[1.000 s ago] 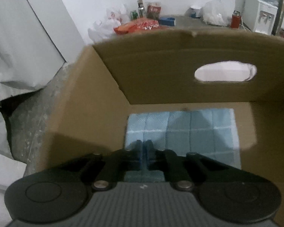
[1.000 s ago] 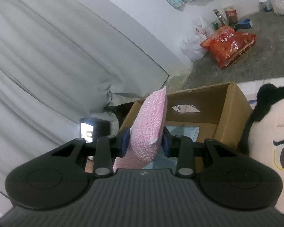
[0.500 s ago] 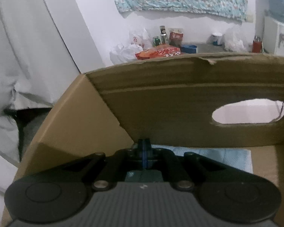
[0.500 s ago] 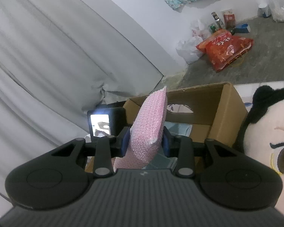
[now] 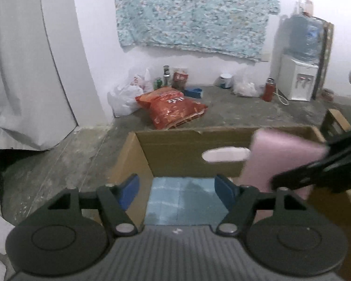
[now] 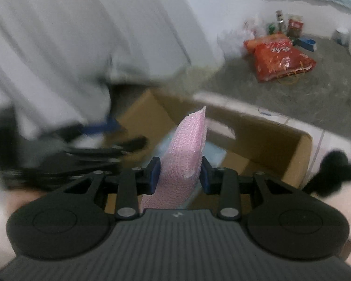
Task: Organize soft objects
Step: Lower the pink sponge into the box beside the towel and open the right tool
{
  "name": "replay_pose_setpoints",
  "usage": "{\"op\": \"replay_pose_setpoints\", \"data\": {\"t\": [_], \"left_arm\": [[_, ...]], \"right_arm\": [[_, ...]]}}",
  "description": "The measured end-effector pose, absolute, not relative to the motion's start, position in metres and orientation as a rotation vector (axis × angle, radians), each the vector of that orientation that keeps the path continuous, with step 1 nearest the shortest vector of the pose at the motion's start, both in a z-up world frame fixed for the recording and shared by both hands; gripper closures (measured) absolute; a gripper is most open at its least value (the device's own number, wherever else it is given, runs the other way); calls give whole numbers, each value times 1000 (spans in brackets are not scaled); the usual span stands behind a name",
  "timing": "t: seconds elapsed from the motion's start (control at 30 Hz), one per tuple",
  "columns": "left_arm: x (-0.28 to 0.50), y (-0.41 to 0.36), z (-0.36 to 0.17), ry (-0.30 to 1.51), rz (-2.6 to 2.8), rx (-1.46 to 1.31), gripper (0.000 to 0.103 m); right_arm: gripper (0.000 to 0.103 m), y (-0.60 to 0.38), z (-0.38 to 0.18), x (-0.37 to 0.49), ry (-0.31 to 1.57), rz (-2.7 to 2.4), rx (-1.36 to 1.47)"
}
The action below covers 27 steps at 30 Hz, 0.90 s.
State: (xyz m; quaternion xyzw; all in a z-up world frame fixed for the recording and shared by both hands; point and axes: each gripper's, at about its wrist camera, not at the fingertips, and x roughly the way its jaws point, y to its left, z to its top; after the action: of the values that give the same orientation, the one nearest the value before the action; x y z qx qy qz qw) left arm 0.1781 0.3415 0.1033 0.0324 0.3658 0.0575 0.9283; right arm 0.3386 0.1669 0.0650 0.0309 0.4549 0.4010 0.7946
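A brown cardboard box [image 5: 175, 147] stands on the floor with a light blue checked cloth [image 5: 182, 201] flat on its bottom. My left gripper [image 5: 177, 190] hangs above the box's near edge; its jaws are opening and nothing is between them. My right gripper [image 6: 179, 174] is shut on a pink textured sponge [image 6: 187, 154], held upright over the box [image 6: 264, 140]. In the left wrist view the pink sponge [image 5: 280, 157] and the right gripper's black fingers [image 5: 327, 168] reach in from the right. A plush toy's black ear [image 6: 334, 164] shows at the right edge.
On the concrete floor behind the box lie a red snack bag [image 5: 173, 107], white plastic bags [image 5: 126, 96], cans and a red bottle [image 5: 269, 89]. A water dispenser [image 5: 299, 70] stands at the back right. A grey curtain [image 5: 23, 70] hangs on the left.
My left gripper has risen out of the box and gone from shut to open, with the blue cloth left on the box floor. My right gripper has swung with the sponge towards the box.
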Motion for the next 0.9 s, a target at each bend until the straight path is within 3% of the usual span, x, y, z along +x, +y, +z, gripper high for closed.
{"op": "replay_pose_setpoints", "data": {"t": [0.17,0.2,0.3,0.33,0.53,0.77,0.8,0.83,0.9], "left_arm": [[169,335,100,830,-4,69,31],[170,332,97,835,-12,95,31],[170,325,87,862,-60,107,30],[171,324,83,873,-69,97,31],[176,322,61,899,-57,87,30],[186,303,46,923,-102,122,29],[190,298,46,911,-126,130,25],[196,290,46,901,-152,139,14],[211,273,41,903,-183,186,6]], "right_arm": [[66,225,53,341,1166,949,-237],[60,236,50,337,1164,928,-338],[29,262,41,327,1108,829,-592],[23,267,39,324,1076,799,-651],[20,258,42,319,1000,723,-694],[21,186,94,335,877,698,-475],[23,173,101,336,867,699,-419],[27,160,107,337,861,699,-368],[30,136,113,337,850,695,-294]]}}
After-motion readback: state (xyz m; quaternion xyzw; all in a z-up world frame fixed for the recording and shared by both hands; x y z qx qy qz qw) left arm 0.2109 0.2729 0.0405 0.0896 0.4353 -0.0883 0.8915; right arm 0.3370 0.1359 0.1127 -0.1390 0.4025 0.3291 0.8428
